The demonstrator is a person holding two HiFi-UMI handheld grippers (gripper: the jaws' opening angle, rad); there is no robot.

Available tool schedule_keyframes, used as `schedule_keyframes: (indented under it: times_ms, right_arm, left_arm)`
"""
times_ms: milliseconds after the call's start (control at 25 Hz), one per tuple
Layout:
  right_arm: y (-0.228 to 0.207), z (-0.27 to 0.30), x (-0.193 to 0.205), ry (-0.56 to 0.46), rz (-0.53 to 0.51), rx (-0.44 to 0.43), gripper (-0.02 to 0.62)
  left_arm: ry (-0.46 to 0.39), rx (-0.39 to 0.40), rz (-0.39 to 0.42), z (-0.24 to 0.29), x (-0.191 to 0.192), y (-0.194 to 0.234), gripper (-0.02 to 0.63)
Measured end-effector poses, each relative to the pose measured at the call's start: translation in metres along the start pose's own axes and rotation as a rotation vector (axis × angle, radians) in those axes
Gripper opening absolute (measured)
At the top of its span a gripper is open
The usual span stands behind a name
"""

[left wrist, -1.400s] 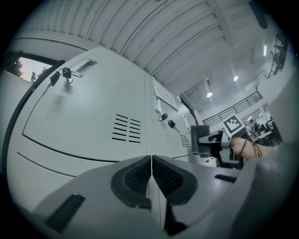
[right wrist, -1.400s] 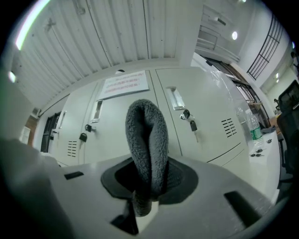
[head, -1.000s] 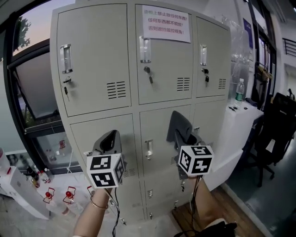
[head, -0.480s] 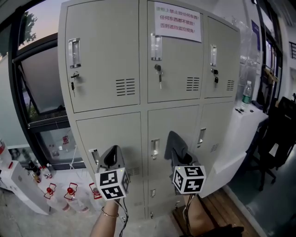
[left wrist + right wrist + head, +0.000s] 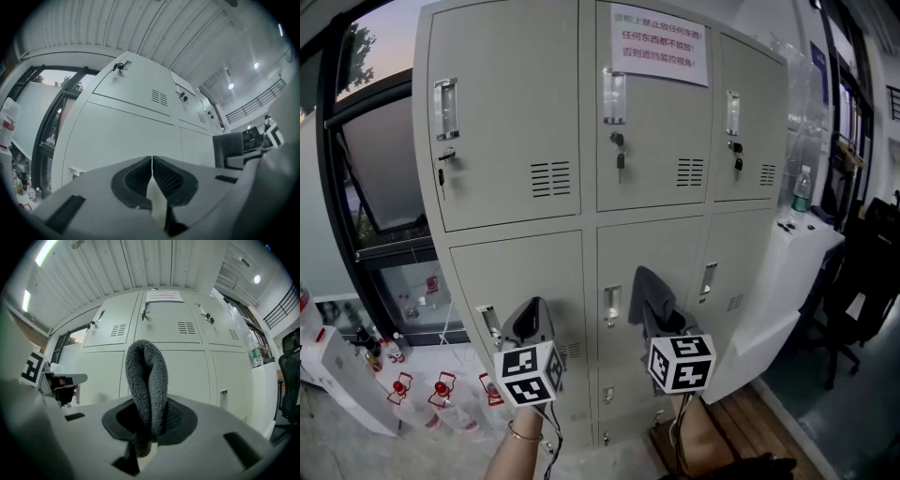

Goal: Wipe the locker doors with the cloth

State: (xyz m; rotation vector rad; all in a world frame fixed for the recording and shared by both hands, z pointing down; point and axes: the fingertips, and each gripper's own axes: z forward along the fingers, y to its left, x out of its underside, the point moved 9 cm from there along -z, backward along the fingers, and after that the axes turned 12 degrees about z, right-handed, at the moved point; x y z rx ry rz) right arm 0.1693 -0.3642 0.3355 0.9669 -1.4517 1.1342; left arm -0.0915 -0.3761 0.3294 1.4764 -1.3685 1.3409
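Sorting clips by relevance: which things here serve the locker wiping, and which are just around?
In use: grey cloth, clamped in the right gripper; locker doors.
Just around: left gripper, shut and empty; paper notice; water bottle; red-capped bottles.

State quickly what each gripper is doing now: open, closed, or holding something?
Left gripper: closed, jaws together, nothing between them.
Right gripper: closed on the grey cloth.
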Motion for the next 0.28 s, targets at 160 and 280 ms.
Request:
schedule_keyframes:
  times_ms: [160, 280]
  right_arm:
    - [-0.0036, 0.0037, -0.0011, 0.000, 0.009, -0.005, 0.061]
    - [-0.0056, 0.0042, -0.0018, -0.003, 0.007, -0.003, 0.061]
  left_arm:
    - [-0.002, 0.006, -0.002, 0.0032, 0.0002, -0.0031, 0.011]
    - [-0.004, 0.008, -0.002, 0.0052, -0.0002, -0.0052, 0.011]
